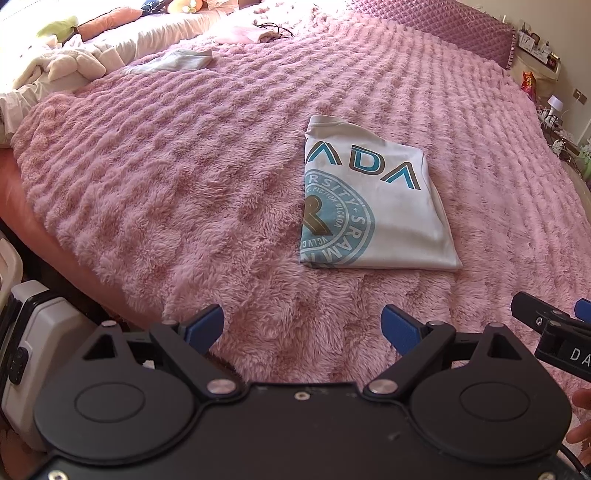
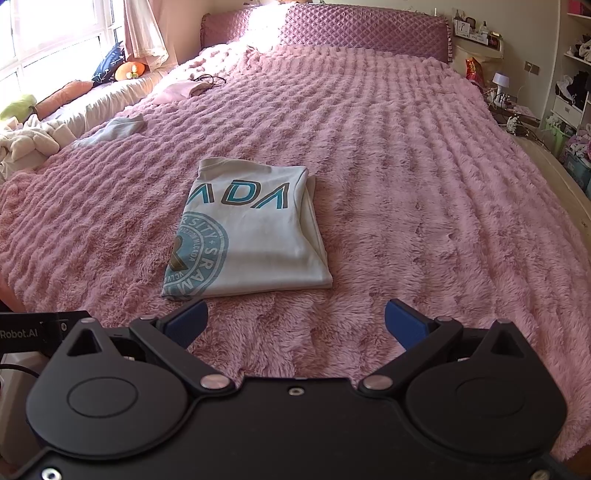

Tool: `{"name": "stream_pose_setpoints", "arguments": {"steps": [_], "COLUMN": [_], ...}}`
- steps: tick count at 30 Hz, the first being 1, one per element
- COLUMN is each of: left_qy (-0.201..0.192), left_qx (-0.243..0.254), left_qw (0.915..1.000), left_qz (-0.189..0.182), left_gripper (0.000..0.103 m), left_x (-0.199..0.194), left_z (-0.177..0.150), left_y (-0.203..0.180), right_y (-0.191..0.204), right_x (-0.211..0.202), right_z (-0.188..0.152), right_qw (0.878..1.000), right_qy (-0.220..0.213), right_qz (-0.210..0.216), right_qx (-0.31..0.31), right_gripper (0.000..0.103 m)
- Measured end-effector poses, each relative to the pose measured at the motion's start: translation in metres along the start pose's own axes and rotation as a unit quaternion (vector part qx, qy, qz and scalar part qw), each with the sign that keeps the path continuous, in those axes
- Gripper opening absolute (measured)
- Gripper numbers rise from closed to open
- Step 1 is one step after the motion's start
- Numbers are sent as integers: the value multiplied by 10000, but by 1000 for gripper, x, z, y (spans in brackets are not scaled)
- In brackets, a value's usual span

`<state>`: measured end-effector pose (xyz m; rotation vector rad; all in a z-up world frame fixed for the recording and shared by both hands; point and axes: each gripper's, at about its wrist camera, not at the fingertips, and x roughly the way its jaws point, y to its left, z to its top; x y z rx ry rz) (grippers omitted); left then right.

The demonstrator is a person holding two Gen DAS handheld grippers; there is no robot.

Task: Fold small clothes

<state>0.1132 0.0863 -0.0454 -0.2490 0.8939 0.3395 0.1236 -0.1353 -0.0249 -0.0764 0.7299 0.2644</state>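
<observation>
A white T-shirt [image 1: 373,206] with teal print lies folded into a neat rectangle on the pink fluffy bedspread [image 1: 184,192]. It also shows in the right wrist view [image 2: 251,232]. My left gripper [image 1: 303,326] is open and empty, held near the bed's front edge, short of the shirt and to its left. My right gripper [image 2: 295,319] is open and empty, just in front of the shirt's near edge. The right gripper's side shows at the right edge of the left wrist view [image 1: 550,328].
A small light-blue garment [image 2: 110,131] and a pink one [image 2: 181,90] lie far left on the bedspread [image 2: 424,184]. Plush toys and cushions [image 2: 29,140] line the window side. A purple headboard [image 2: 351,27] stands behind. A cluttered nightstand [image 2: 506,99] and shelves stand right.
</observation>
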Motion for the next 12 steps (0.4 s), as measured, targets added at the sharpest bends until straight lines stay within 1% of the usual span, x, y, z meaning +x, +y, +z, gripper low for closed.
{"name": "stream_pose_setpoints", "arguments": {"steps": [6,12], "left_qy": [-74,-19], "left_qx": [-45,-149], "left_qw": [9999,9999], "left_qz": [82,35], "left_gripper": [97,98], "left_x": [-2,-1], "left_z": [-1,0], "left_y": [-1,2], "right_y": [2,2], "right_x": [0,0], "right_z": [-1,0], "right_qw": [10000,10000], "right_qy": [3,-1], "right_qz": [-1,1], "right_qx": [7,8], "right_gripper": [103,103]}}
